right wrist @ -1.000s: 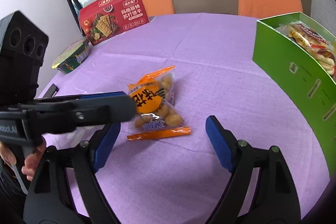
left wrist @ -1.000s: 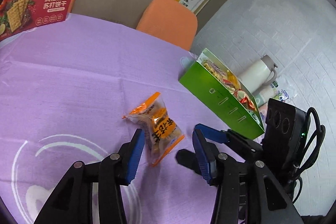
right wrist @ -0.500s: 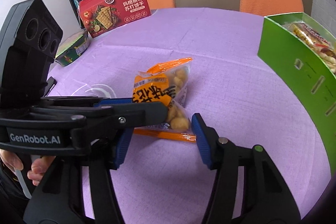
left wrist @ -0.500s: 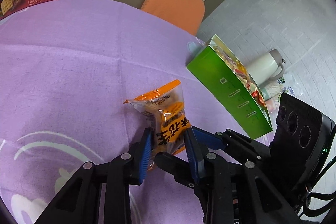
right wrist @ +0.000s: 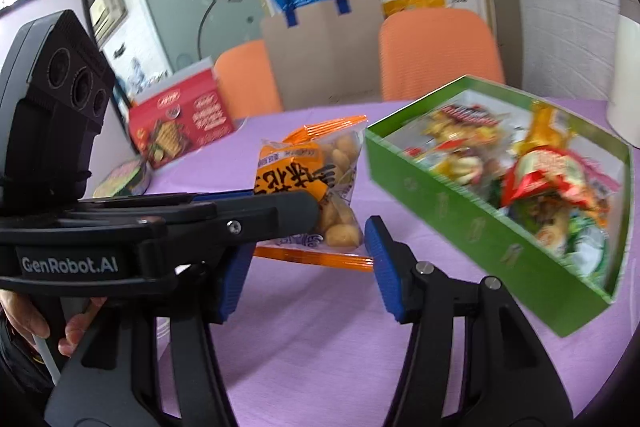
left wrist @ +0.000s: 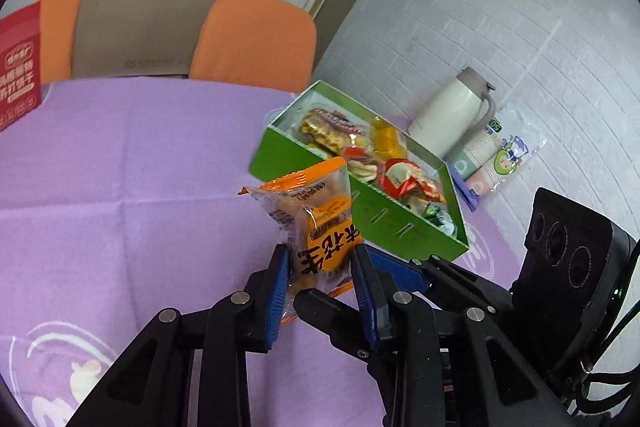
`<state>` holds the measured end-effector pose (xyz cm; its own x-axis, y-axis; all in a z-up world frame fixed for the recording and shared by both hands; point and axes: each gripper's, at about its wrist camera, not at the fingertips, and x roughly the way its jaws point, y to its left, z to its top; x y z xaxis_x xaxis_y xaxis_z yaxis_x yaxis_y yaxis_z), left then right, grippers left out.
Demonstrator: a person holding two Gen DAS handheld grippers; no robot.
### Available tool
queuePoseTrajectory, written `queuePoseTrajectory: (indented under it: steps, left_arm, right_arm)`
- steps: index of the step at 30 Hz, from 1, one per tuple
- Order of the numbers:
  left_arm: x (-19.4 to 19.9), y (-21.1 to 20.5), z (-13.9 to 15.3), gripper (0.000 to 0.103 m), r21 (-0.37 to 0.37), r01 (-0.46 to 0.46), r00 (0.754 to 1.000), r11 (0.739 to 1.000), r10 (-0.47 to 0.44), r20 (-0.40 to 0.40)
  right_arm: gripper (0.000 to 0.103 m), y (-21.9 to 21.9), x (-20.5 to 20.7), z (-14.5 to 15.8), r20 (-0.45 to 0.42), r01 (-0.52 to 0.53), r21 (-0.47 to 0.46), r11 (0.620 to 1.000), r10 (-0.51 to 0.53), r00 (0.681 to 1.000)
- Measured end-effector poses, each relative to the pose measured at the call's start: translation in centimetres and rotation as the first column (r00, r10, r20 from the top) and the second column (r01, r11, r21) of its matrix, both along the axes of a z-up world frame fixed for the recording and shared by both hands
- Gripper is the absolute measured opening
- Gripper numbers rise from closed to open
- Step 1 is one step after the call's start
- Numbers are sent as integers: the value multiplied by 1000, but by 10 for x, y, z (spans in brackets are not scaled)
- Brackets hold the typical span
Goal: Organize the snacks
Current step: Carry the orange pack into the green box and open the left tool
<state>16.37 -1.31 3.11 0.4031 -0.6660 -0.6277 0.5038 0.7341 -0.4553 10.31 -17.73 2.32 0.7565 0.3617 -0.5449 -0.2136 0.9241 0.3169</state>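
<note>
An orange and clear snack packet of puffed balls hangs just above the purple tablecloth. My left gripper is shut on its lower half, pads pressed against both faces. In the right wrist view the same packet sits between the blue pads of my right gripper, which grips its bottom end across the width; the left pad is partly hidden behind the left gripper's black finger. The green box full of wrapped snacks stands close behind and right of the packet.
A red cracker box and a lidded noodle bowl stand at the table's far left. Orange chairs and a brown paper bag are behind the table. A white flask and a sleeve of paper cups lie beyond the box.
Both grippers closed on the packet where it lay on the cloth. They have since raised it together, and it now hangs nearer the green box.
</note>
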Motion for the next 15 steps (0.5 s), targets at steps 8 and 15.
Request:
queuePoseTrajectory:
  steps: [8, 15]
  left_arm:
    - [8, -79, 29, 31, 28, 117, 991, 993, -118, 64]
    - [37, -136, 36, 31, 16, 178, 981, 984, -179, 71]
  right_arm:
    - [57, -65, 12, 13, 43, 118, 33, 993, -119, 992]
    - [57, -97, 43, 4, 20, 152, 39, 988, -153, 988]
